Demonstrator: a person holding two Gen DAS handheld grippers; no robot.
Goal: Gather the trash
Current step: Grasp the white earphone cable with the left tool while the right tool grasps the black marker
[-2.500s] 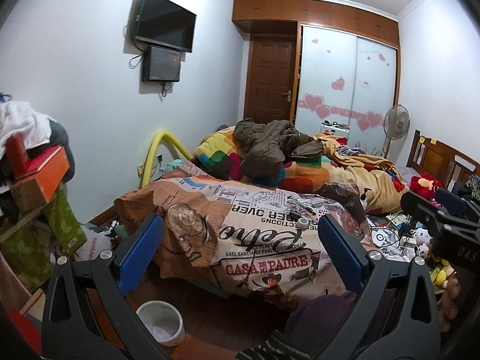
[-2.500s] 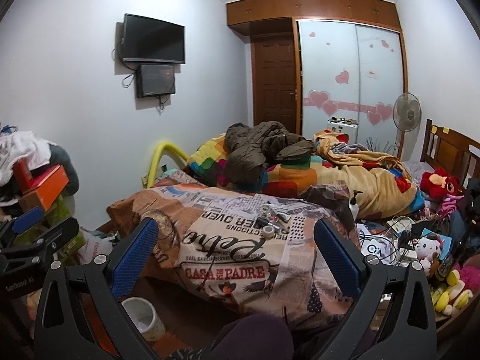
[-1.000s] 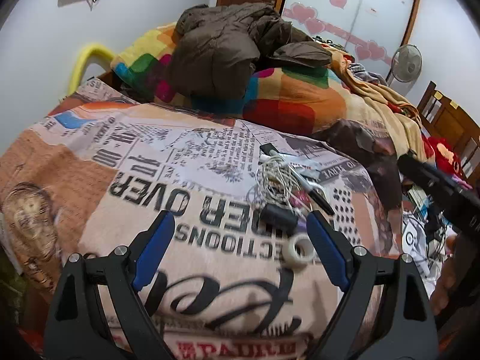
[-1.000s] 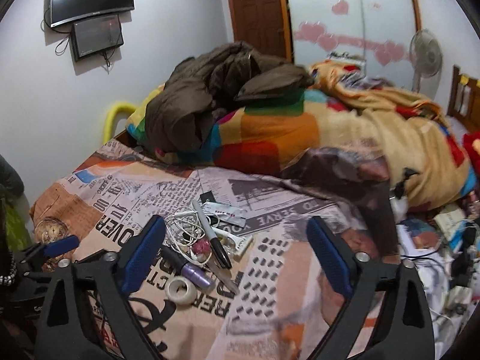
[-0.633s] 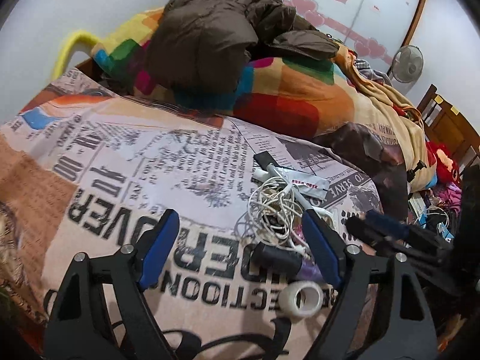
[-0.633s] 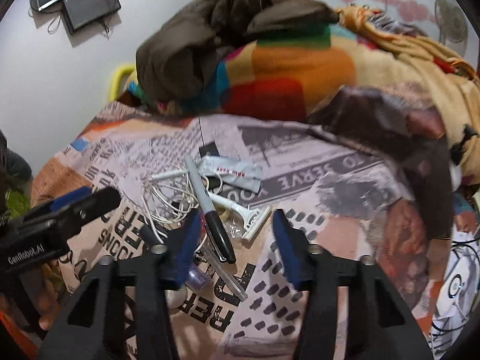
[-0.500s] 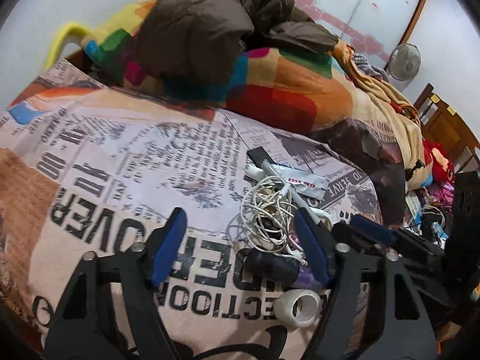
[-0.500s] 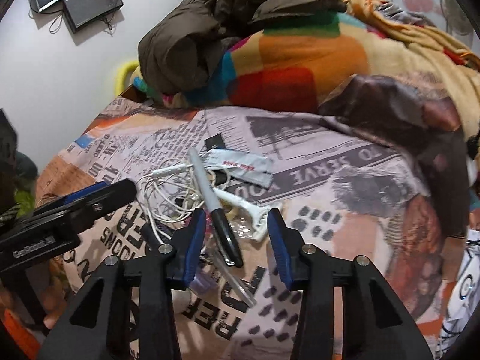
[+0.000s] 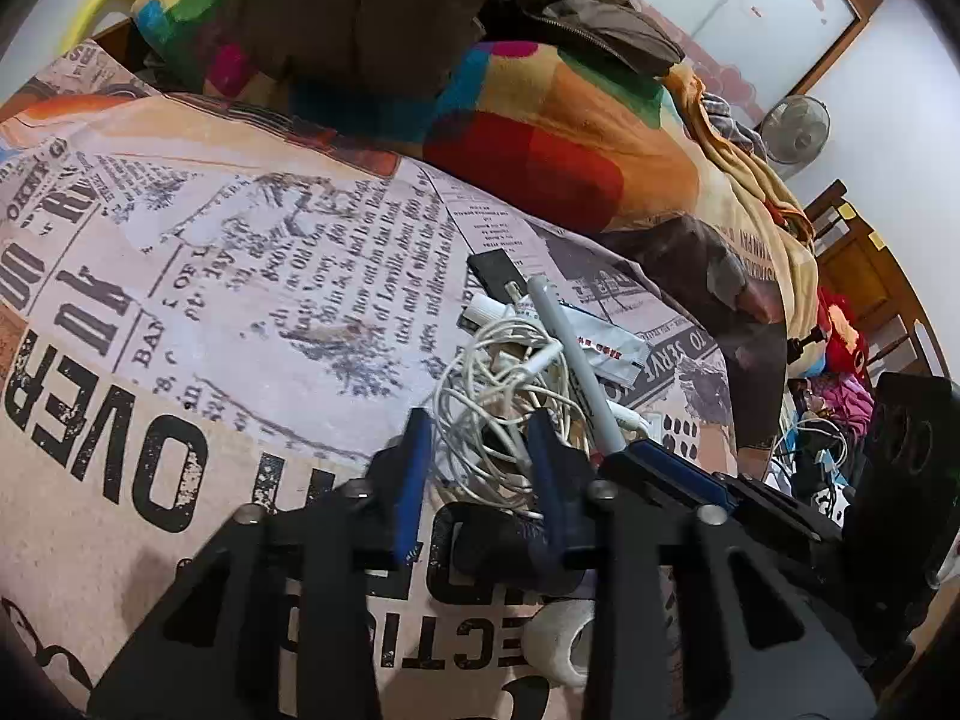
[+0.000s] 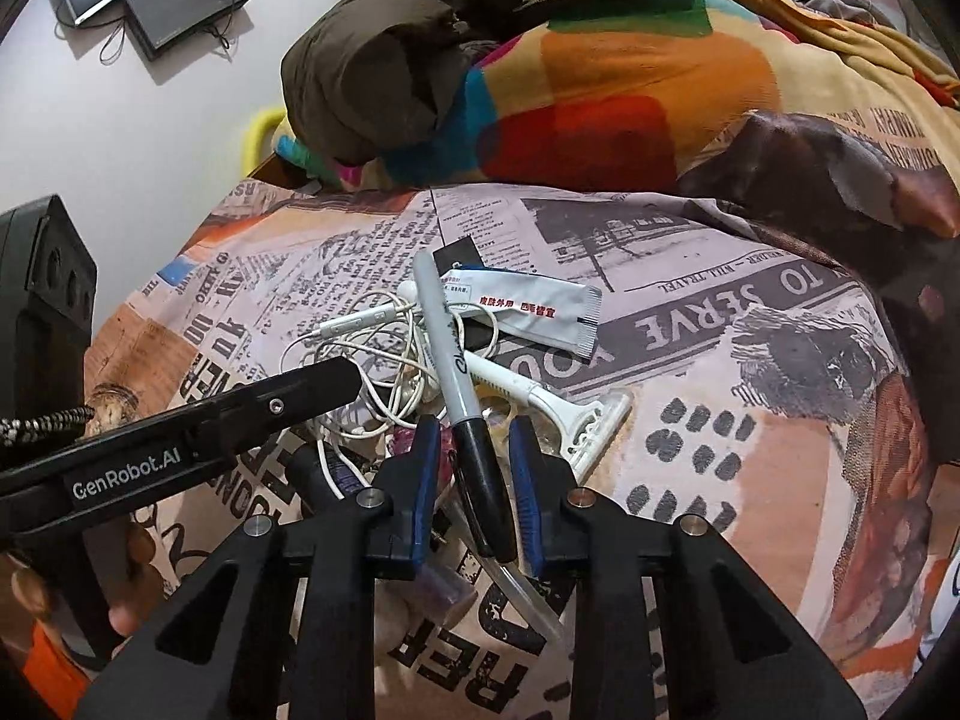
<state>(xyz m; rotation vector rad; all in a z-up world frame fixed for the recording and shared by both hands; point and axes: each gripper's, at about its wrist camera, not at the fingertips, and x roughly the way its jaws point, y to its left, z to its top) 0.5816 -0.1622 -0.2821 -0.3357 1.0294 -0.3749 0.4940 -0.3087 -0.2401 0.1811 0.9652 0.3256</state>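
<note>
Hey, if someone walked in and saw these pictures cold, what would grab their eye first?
Probably the small heap of clutter on the newsprint bedspread: a tangled white cable, a marker, a razor and a white sachet. Both tools are closing right over it, the right tool around the marker's black cap, the left tool around the cable. Behind lies a brown jacket on a bright patchwork blanket.
</note>
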